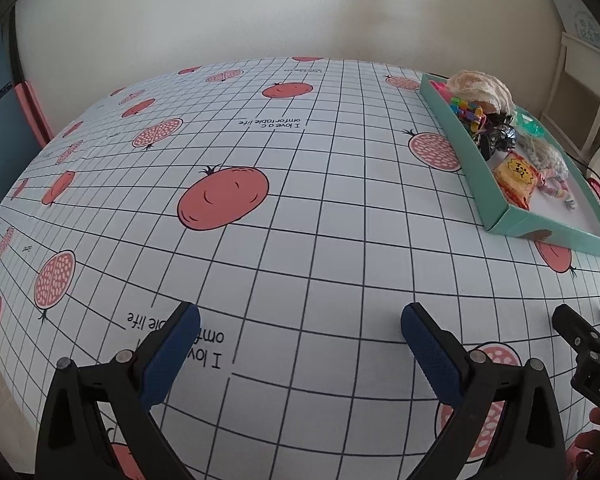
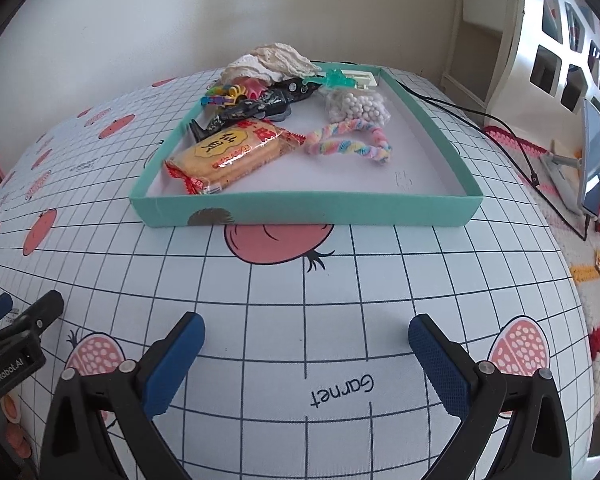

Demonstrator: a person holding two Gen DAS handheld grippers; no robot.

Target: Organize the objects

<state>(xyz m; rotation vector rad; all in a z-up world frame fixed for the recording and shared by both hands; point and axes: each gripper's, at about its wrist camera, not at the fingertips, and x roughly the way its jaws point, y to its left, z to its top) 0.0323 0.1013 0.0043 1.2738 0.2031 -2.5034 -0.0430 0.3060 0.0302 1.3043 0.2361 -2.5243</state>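
A teal tray (image 2: 308, 209) sits on the checked tablecloth, straight ahead in the right wrist view and at the far right (image 1: 504, 222) in the left wrist view. Inside lie an orange cracker packet (image 2: 228, 152), a pastel twisted rope (image 2: 348, 142), a bag of white beads (image 2: 358, 106), black wrapped items (image 2: 260, 106), colourful clips (image 2: 224, 94) and a cream lace cloth (image 2: 272, 60). My right gripper (image 2: 306, 340) is open, low over the cloth short of the tray. My left gripper (image 1: 300, 330) is open too, with nothing between its fingers.
The tablecloth (image 1: 300, 220) carries pomegranate prints and a dark grid. A black cable (image 2: 512, 136) runs past the tray's right side to a phone on a stand (image 2: 592, 160). White shelving (image 2: 560, 40) stands at the far right. A wall lies behind the table.
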